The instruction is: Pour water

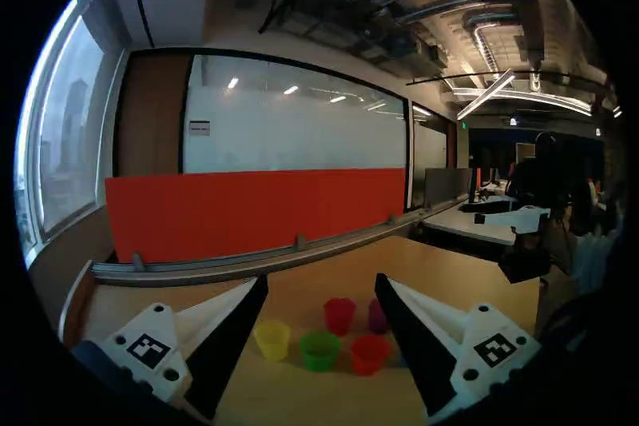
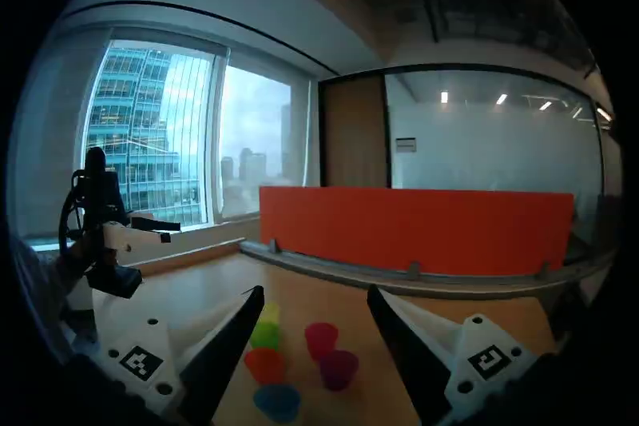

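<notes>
- Wooden, pale-brown surface (image 1: pixel 455 262) spreads wide before us.
- Along its far edge we see a long orange partition panel (image 1: pixel 255 214) standing on a grey rail (image 1: pixel 263 256).
- Our left gripper (image 1: pixel 320 277) hovers above the surface, its white-and-black fingers spread wide, pinching nothing.
- Our right gripper (image 2: pixel 314 289) likewise has its fingers spread apart around nothing; in the left gripper view we see it off to the right, well apart from the left gripper.
- We find six small plastic cups clustered close together on the surface, ahead of both grippers: a green cup (image 1: pixel 319 350), an orange-red cup (image 1: pixel 370 353), a yellow cup (image 1: pixel 272 340), a crimson cup (image 1: pixel 339 316), a purple cup (image 1: pixel 377 316) and a blue cup (image 2: pixel 278 402).
- We cannot tell whether any cup holds water.
</notes>
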Tool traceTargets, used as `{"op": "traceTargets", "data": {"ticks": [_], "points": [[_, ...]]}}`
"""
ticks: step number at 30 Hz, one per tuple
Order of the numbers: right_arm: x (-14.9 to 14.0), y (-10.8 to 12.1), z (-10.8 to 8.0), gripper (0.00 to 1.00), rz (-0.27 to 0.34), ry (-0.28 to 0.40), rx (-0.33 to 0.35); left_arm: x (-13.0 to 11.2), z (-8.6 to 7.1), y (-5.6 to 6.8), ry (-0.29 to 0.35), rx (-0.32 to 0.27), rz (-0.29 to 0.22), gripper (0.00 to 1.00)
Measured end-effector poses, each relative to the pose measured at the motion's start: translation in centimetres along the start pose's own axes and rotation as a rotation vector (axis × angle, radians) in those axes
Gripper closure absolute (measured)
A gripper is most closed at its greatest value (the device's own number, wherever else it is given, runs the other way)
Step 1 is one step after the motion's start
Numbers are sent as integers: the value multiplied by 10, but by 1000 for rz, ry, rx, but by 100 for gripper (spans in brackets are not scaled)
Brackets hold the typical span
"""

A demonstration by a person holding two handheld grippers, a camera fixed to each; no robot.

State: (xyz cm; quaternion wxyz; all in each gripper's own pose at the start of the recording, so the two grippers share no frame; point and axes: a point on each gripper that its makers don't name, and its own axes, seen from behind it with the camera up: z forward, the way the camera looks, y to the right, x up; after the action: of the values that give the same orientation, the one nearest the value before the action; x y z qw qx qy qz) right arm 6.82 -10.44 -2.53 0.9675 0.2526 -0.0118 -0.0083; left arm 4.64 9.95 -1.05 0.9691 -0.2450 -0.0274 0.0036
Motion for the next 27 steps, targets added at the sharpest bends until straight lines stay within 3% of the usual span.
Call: {"op": "traceTargets", "data": {"ticks": [9, 15, 27], "points": [[-22, -16, 1, 0, -20, -82, 63, -18, 5, 5, -50, -49, 9, 0], [-38, -27, 0, 0, -17, -138, 114, -35, 7, 1, -99, -67, 26, 0], [-73, -39, -1, 0, -76, -208, 170, -67, 17, -9, -170, -79, 42, 0]]}}
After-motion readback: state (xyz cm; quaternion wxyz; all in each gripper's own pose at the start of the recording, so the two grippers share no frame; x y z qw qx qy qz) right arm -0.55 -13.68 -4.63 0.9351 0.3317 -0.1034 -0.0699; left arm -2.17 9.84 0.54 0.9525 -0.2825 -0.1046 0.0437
